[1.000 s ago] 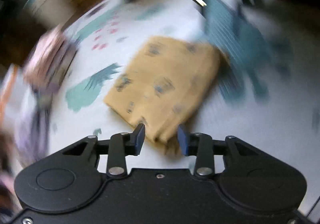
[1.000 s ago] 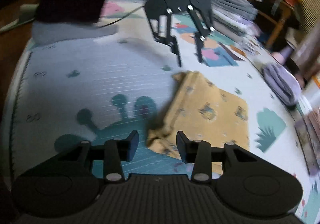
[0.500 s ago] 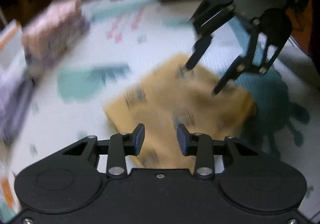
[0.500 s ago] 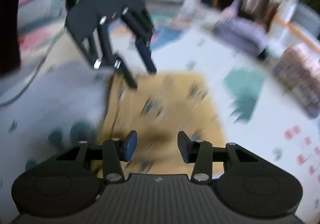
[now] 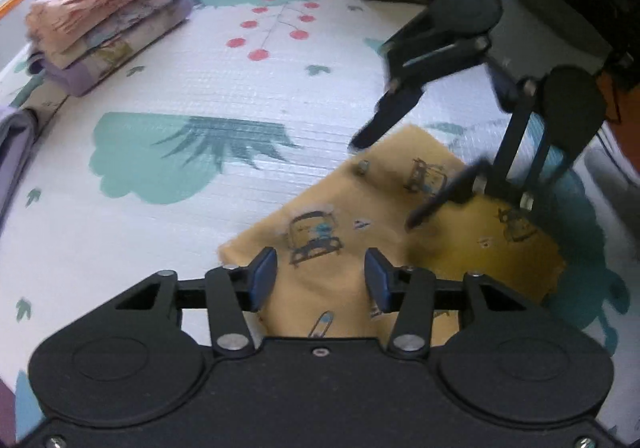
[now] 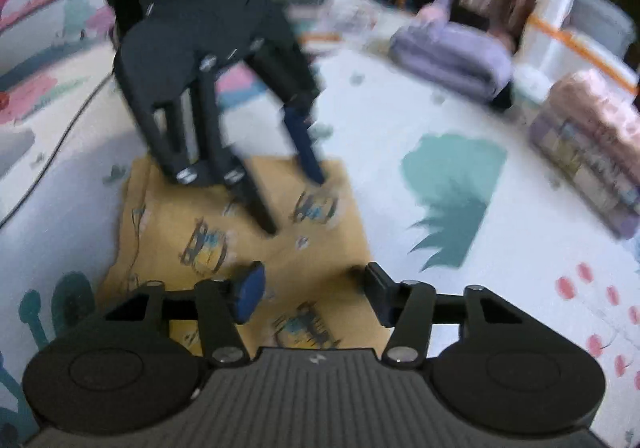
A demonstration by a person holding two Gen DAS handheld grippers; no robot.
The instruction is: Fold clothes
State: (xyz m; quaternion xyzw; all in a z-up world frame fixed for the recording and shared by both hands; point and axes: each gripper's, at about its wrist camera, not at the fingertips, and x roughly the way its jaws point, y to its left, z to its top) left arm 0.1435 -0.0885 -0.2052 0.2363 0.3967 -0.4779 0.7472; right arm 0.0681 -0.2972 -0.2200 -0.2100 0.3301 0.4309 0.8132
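Presently, in your left wrist view, the left gripper (image 5: 320, 274), jaws just widened and empty, hovers over the folded yellow garment (image 5: 352, 248) lying on the play mat (image 5: 240, 120); in your right wrist view, the right gripper (image 6: 312, 288), likewise spread, hovers opposite, probably to take edges for another fold

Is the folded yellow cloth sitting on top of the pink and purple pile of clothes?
No, the yellow cloth lies flat on the play mat, well apart from the pink and purple pile at the mat's far left edge.
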